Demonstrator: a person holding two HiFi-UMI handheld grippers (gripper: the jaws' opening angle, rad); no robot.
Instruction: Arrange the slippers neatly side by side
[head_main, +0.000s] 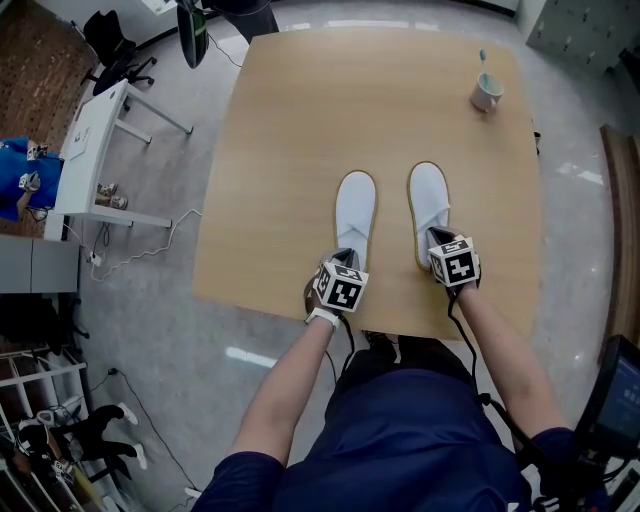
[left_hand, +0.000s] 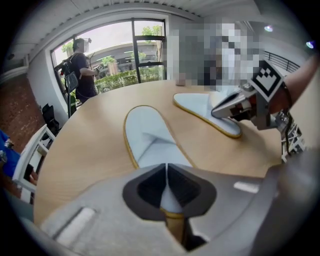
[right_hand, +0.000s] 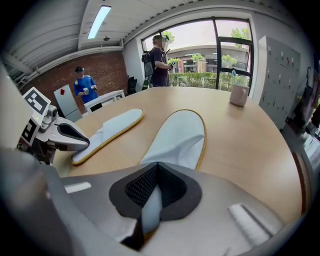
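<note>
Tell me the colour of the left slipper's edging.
Yellow, around the left slipper; best in left gripper view.

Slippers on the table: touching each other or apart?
Apart. The head view shows a strip of bare table between the left slipper and the right slipper along their whole length.
</note>
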